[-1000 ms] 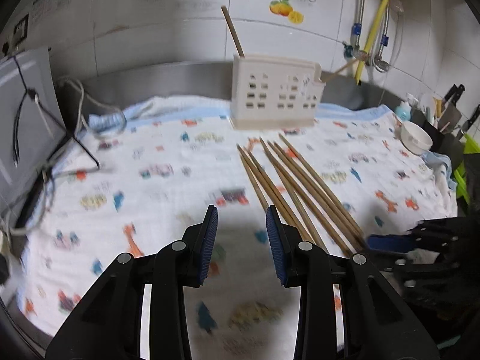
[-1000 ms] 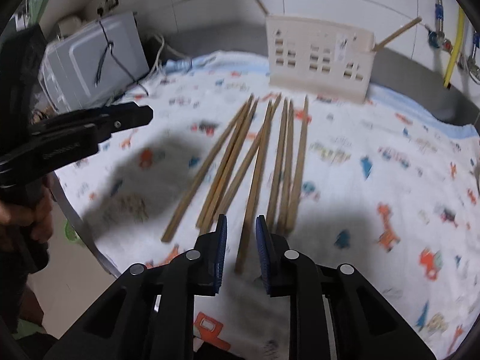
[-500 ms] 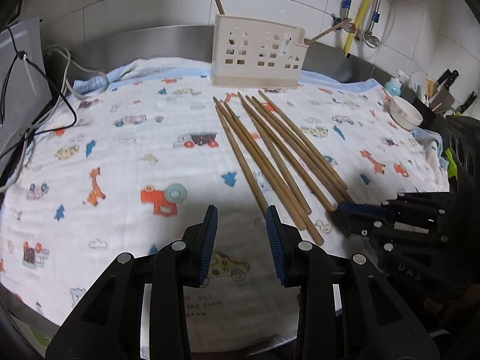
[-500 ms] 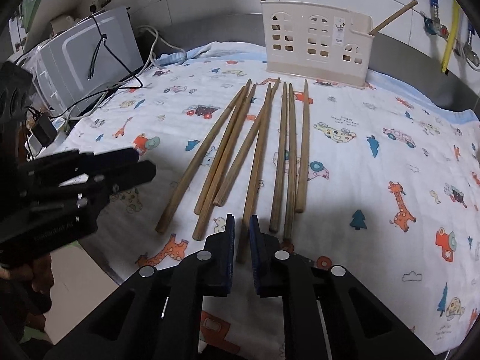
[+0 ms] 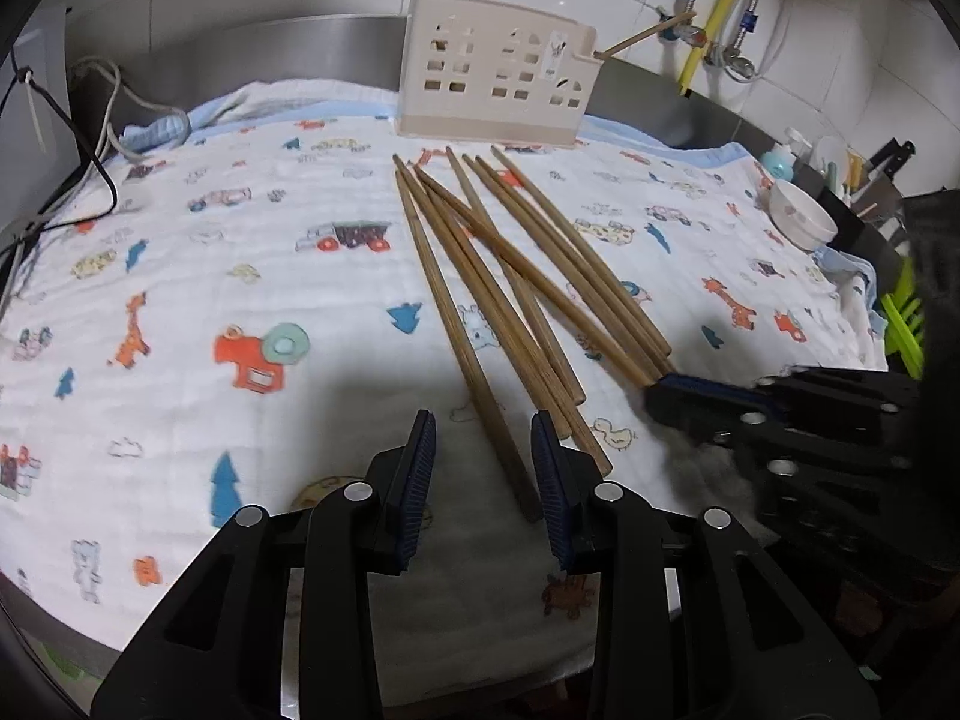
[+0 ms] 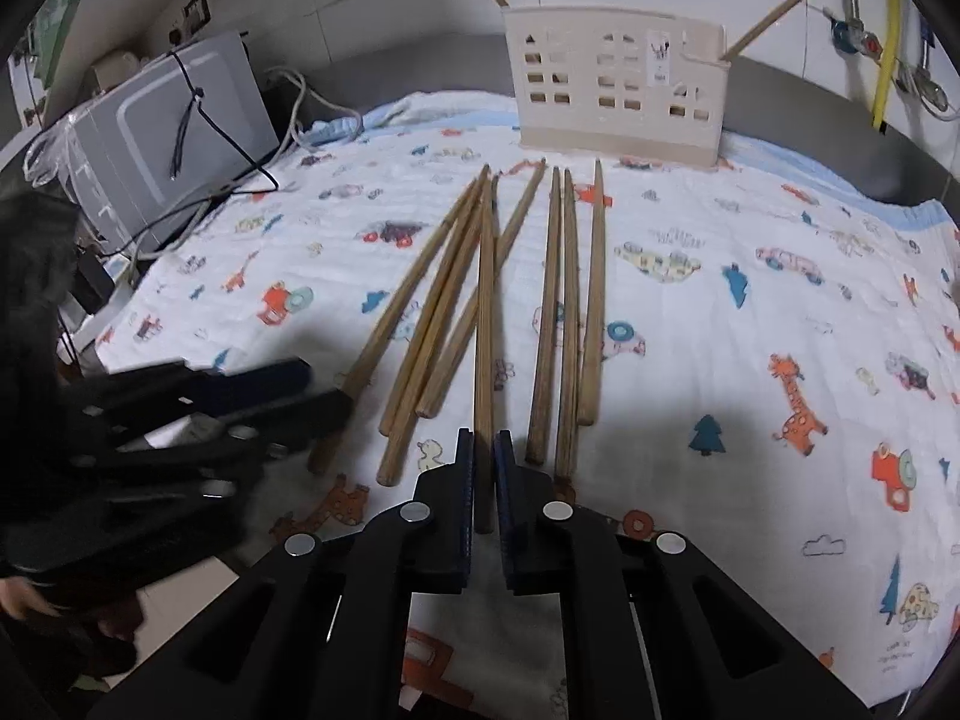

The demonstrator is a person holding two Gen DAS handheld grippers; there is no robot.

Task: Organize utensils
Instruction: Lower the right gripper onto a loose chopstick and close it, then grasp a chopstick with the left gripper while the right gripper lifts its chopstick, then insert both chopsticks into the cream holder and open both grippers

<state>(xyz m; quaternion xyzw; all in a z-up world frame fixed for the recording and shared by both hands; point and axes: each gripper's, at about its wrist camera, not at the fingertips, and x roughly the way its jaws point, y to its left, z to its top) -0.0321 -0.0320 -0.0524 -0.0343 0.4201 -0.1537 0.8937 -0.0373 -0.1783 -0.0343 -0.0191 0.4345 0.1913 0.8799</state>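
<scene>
Printed cloth (image 6: 720,312) — chopsticks (image 6: 561,312) lengthwise, tips toward holder (image 6: 618,96).

Brown chopsticks (image 6: 483,324), cream holder (image 6: 618,90), white cloth (image 5: 240,276) with seemingly cartoon prints.

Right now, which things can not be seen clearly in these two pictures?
- Near end of the held chopstick: right view, hidden between the right tool's pads.
- Inside of the holder: both views, hidden by its wall.
- Items beyond the bowl: left view, too small, near the edge.
</scene>
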